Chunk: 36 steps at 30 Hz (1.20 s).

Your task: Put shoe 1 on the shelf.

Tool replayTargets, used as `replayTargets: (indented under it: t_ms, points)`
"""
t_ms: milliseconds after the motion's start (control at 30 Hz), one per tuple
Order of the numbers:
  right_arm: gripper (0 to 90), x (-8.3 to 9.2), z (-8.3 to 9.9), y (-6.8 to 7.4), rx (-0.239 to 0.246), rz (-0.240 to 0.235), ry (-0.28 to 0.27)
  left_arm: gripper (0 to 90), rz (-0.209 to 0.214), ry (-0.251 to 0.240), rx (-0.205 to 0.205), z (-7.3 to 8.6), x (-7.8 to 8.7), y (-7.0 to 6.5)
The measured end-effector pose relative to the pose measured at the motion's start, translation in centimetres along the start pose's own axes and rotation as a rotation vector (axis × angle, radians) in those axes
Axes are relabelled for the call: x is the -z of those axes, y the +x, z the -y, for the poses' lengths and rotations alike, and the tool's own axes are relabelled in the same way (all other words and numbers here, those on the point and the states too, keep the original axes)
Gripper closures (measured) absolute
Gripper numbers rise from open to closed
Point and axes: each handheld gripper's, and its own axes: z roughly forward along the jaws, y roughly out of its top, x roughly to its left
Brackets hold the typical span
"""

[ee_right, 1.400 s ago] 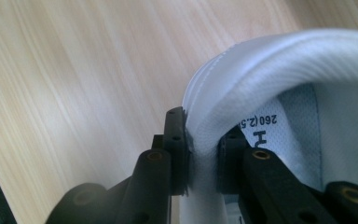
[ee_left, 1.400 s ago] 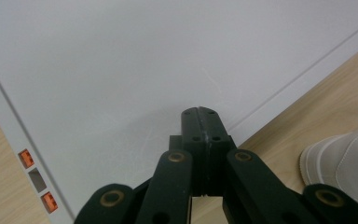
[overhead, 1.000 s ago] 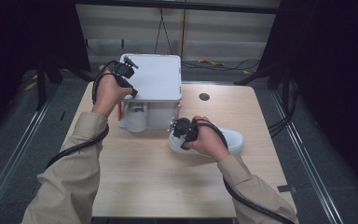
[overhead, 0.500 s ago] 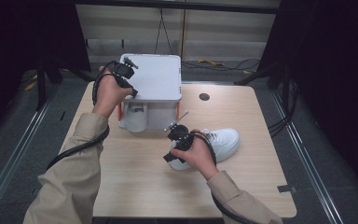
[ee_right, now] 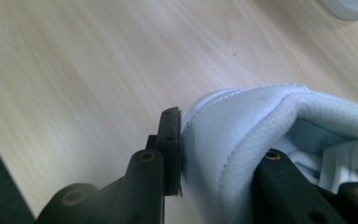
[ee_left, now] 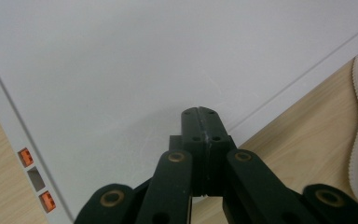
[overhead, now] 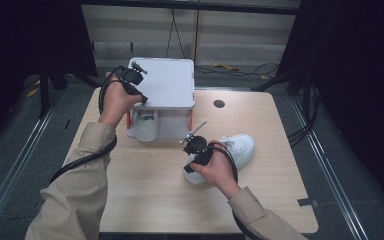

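A white sneaker (overhead: 237, 146) lies on the wooden table (overhead: 145, 190), toe toward the far right. My right gripper (overhead: 195, 162) is at its heel. In the right gripper view one jaw sits outside the heel (ee_right: 228, 135) and the other inside the collar, and the right gripper (ee_right: 219, 156) has just been closing with the heel between its pads. My left gripper (overhead: 139, 95) rests shut on the flat top of a white box (overhead: 167, 82). In the left gripper view the shut left gripper (ee_left: 200, 116) lies against that white top (ee_left: 121, 60).
A second white shoe (overhead: 145, 125) stands inside the box's open front, between orange posts. A small dark hole (overhead: 219, 104) marks the table behind the sneaker. Bare wood stretches along the near side. Cables trail from both grippers down the sleeves.
My right hand has swung from the sneaker's far left side round to its near heel, and its jaws opened wide, then closed on the heel. The left hand has kept still.
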Motion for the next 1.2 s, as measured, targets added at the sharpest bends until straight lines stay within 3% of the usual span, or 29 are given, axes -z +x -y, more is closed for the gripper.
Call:
replayTargets:
  t_ms: [300,633,900,1200]
  points:
    - [73.0,2.1,0.8,1.2,0.044,-0.001,-0.041,90.0,0.0,0.017,0.002,-0.2,0.0,0.0]
    - [72.7,2.9,0.2,3.3,0.136,-0.005,-0.01,90.0,0.026,-0.003,0.035,0.0,-0.1,0.3]
    - [72.1,2.5,-0.9,5.3,0.239,-0.022,0.008,90.0,0.016,0.001,0.019,0.0,-0.1,0.2]
    - [71.6,1.9,-2.4,7.5,0.318,-0.057,0.018,90.0,0.026,0.001,0.024,0.0,-0.1,0.4]
